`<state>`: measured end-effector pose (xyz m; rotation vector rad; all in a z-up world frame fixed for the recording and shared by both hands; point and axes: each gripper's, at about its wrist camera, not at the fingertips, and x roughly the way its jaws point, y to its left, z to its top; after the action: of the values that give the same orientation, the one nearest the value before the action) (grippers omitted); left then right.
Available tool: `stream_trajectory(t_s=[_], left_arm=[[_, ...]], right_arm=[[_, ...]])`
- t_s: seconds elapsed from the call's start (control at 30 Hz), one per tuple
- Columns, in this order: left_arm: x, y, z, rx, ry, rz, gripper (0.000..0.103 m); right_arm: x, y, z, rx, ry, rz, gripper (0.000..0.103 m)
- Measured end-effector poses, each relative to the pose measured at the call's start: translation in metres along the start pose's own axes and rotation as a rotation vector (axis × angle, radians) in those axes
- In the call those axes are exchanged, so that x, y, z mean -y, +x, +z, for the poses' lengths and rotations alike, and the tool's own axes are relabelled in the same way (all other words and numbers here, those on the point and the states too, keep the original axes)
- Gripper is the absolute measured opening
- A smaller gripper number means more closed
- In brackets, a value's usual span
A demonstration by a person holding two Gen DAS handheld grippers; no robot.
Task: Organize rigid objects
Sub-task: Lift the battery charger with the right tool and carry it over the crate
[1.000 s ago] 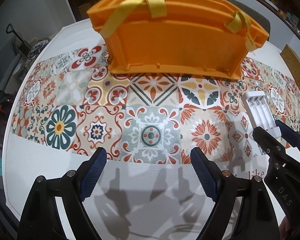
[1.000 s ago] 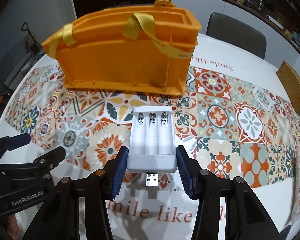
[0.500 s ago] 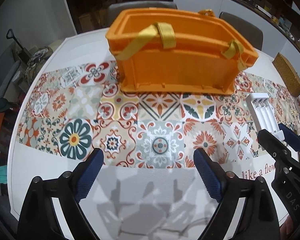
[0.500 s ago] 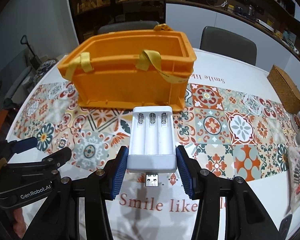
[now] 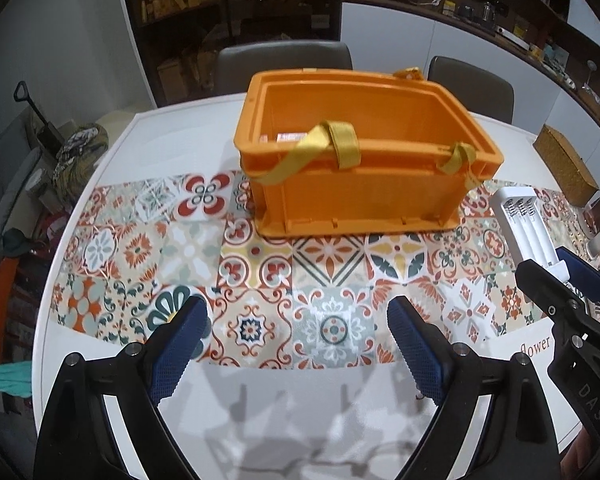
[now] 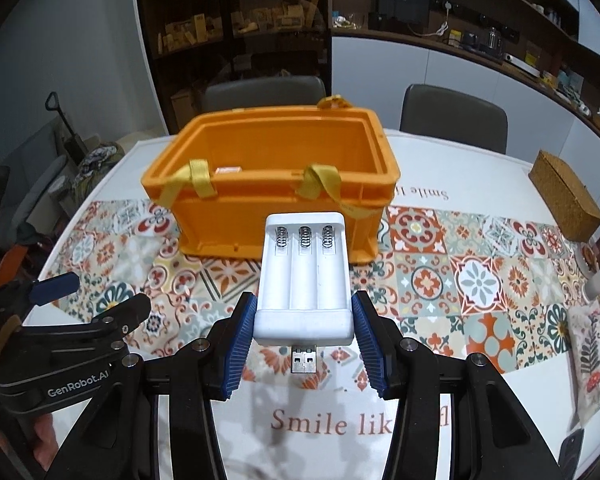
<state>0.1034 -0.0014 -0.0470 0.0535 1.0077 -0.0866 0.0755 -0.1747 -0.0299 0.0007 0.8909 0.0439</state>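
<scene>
My right gripper (image 6: 304, 330) is shut on a white USB battery charger (image 6: 303, 276) with three empty slots and holds it above the table, in front of the orange crate (image 6: 268, 216). The crate has yellow straps and holds a small flat item (image 6: 228, 169) at its bottom. In the left wrist view the crate (image 5: 364, 196) stands ahead, and the charger (image 5: 528, 232) with the right gripper (image 5: 556, 268) is at the right. My left gripper (image 5: 296, 340) is open and empty above the patterned mat.
A tiled-pattern mat (image 5: 260, 272) covers the white round table (image 5: 148, 128). A wicker box (image 6: 564, 196) sits at the far right. A printed cloth pouch (image 6: 592, 356) and a small white cylinder (image 6: 596, 288) lie at the right edge. Chairs (image 6: 452, 120) stand behind the table.
Both grippers have risen and pulled back, so the crate's inside now shows. The charger has been lifted off the table in the right gripper.
</scene>
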Motion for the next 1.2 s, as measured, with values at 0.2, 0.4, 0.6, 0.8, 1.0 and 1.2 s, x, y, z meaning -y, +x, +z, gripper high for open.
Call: stream_trajectory(t_s=[0.2, 0.4, 0.6, 0.8, 1.0, 1.2], left_arm=[[-0.002, -0.009, 0.014, 0.03, 0.007, -0.013, 0.097], [-0.002, -0.014, 0.03, 0.067, 0.023, -0.011, 0.097], [-0.004, -0.018, 0.046, 0.094, 0.024, -0.017, 0.099], [-0.006, -0.02, 0.062, 0.123, 0.021, -0.014, 0.101], [-0.006, -0.019, 0.077, 0.147, 0.036, -0.005, 0.102], [-0.007, -0.015, 0.093, 0.166, 0.037, -0.002, 0.102]], right_arm=[[-0.003, -0.006, 0.013, 0.025, 0.011, 0.003, 0.049], [-0.007, -0.007, 0.025, 0.038, 0.015, 0.003, 0.049], [-0.008, -0.004, 0.04, 0.04, 0.016, 0.008, 0.049], [-0.008, 0.001, 0.056, 0.047, 0.022, 0.005, 0.049], [-0.006, 0.009, 0.07, 0.049, 0.026, 0.008, 0.049], [-0.005, 0.018, 0.084, 0.043, 0.028, 0.004, 0.049]])
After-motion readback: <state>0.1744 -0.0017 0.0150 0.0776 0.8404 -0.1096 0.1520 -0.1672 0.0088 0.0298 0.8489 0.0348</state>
